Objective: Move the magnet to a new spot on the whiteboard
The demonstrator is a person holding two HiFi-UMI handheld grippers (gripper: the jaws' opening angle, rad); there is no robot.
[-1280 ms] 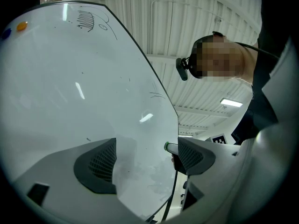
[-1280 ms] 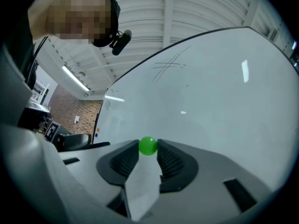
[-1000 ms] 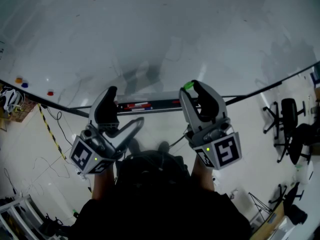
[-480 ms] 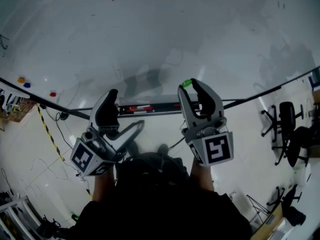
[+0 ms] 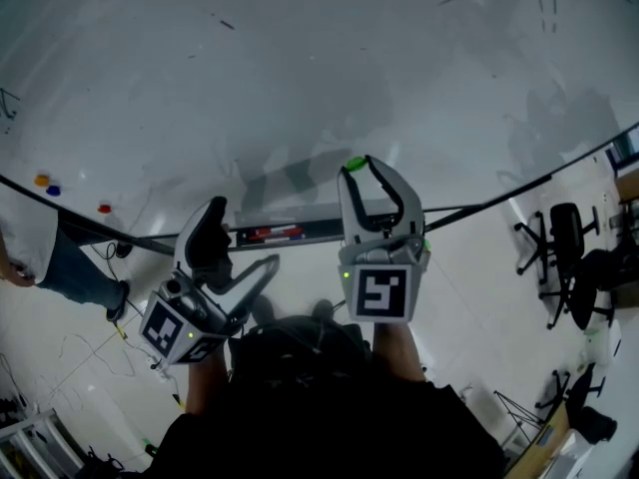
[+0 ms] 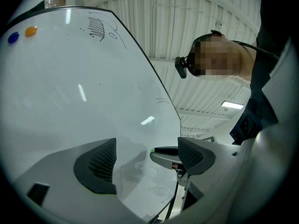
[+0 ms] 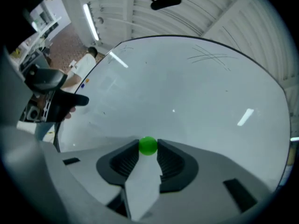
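A small green magnet (image 5: pixel 353 164) sits pinched between the tips of my right gripper (image 5: pixel 356 171), which is shut on it and held up in front of the whiteboard (image 5: pixel 300 68). In the right gripper view the green magnet (image 7: pixel 148 145) shows between the two dark pads, with the board (image 7: pixel 187 92) behind; I cannot tell whether it touches the board. My left gripper (image 5: pixel 238 249) hangs lower and to the left, open and empty. In the left gripper view its jaws (image 6: pixel 147 160) stand wide apart beside the whiteboard (image 6: pixel 70 101).
Orange (image 5: pixel 41 180), blue (image 5: pixel 53 190) and red (image 5: pixel 104 209) magnets stick on the board's left part. A marker tray (image 5: pixel 275 234) runs along the board's lower edge. A person (image 5: pixel 40 257) stands at the left. Office chairs (image 5: pixel 574 238) stand at the right.
My right gripper has shifted left and turned with the green magnet still in it. The left gripper has dropped slightly. A person has come into view at the left.
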